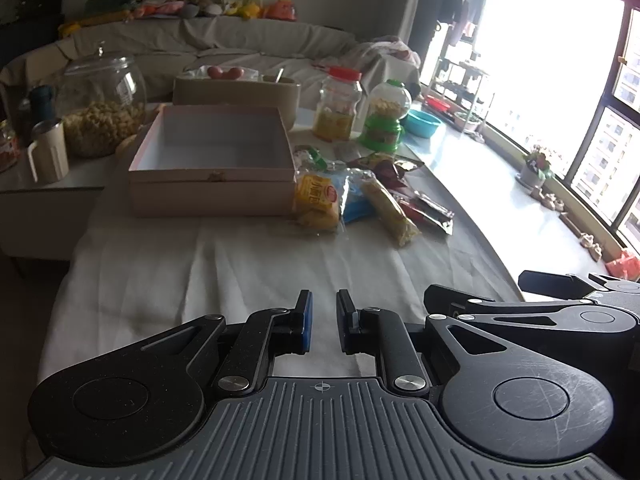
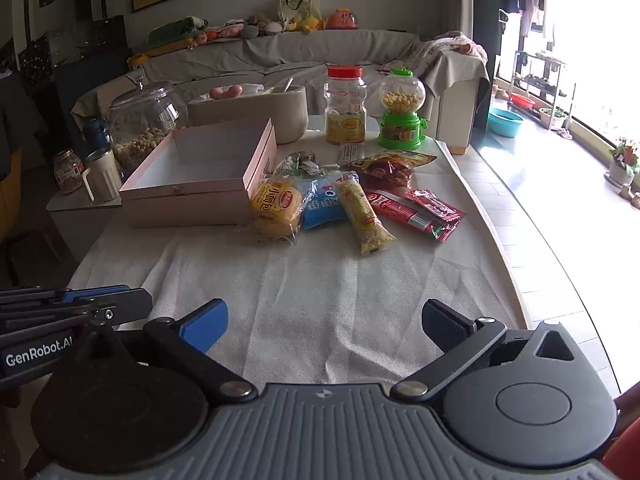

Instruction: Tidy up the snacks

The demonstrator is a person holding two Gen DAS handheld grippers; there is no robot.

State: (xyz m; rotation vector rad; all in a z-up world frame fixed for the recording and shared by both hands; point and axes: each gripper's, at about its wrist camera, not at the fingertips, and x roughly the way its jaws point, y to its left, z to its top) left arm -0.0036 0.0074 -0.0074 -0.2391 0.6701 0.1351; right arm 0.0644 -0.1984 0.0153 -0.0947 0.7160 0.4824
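An open, empty pink box (image 1: 212, 160) (image 2: 200, 176) stands on the white tablecloth. Right of it lies a pile of snack packets: a yellow bread pack (image 2: 276, 208) (image 1: 316, 200), a blue pack (image 2: 324, 204), a long yellow pack (image 2: 366, 216) (image 1: 390, 208), red packs (image 2: 416, 212) and a dark red bag (image 2: 390, 166). My left gripper (image 1: 324, 320) is near the front of the table, its jaws nearly closed with a narrow gap, holding nothing. My right gripper (image 2: 324, 320) is wide open and empty, well short of the snacks.
Behind the box are a beige tub (image 2: 256, 112), a red-lidded plastic jar (image 2: 345, 104), a green candy dispenser (image 2: 400, 112) and a glass jar of nuts (image 2: 140, 128). A mug (image 2: 102, 178) and small jar sit on a side table at left. The table edge runs along the right.
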